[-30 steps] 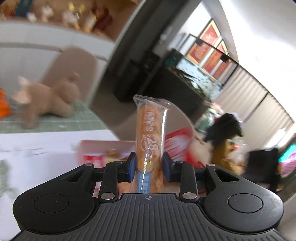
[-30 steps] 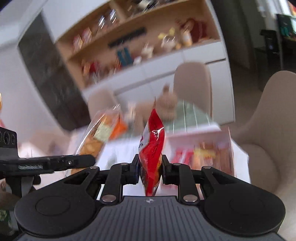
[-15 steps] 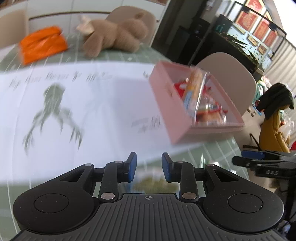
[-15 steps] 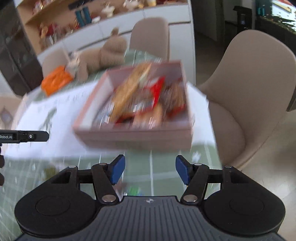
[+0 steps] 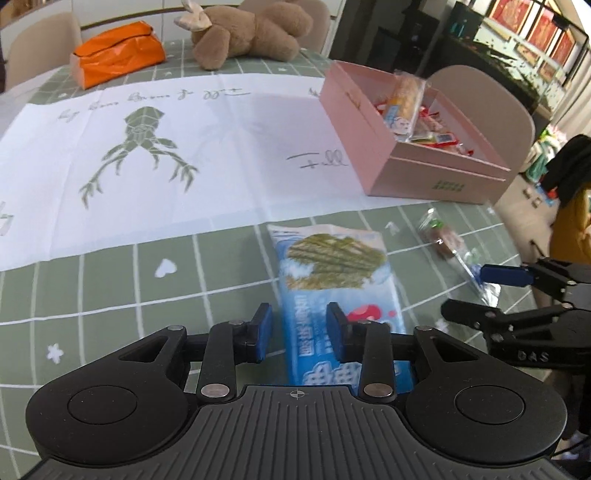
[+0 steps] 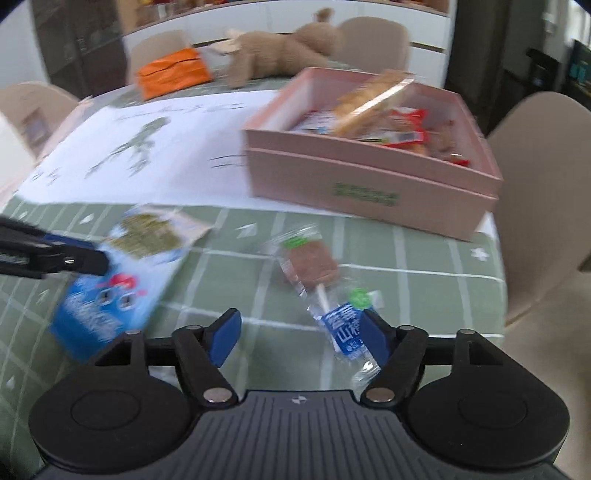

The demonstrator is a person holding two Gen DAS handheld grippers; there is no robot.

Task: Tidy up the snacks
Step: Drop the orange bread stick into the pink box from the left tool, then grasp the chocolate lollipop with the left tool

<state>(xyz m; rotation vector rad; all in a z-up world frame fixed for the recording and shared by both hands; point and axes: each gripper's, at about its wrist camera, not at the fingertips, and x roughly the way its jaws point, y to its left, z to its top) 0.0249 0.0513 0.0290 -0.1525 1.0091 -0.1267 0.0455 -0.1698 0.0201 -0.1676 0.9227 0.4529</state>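
Grippers gape beside blue packet.

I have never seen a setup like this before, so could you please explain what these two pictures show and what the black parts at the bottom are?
The black parts are two handheld grippers, one in each of a person's hands; there is no robot arm. Each carries a wide-angle camera looking forward along its two blue-tipped fingers, so one picture is from the left gripper and the other from the right gripper. Both are open and hold nothing. On the green checked tablecloth lie a blue snack bag in front of the left gripper and a clear wrapped snack on a stick before the right. Beyond them stands a pink box with snacks in it. A stuffed toy and an orange bag lie at the far side.
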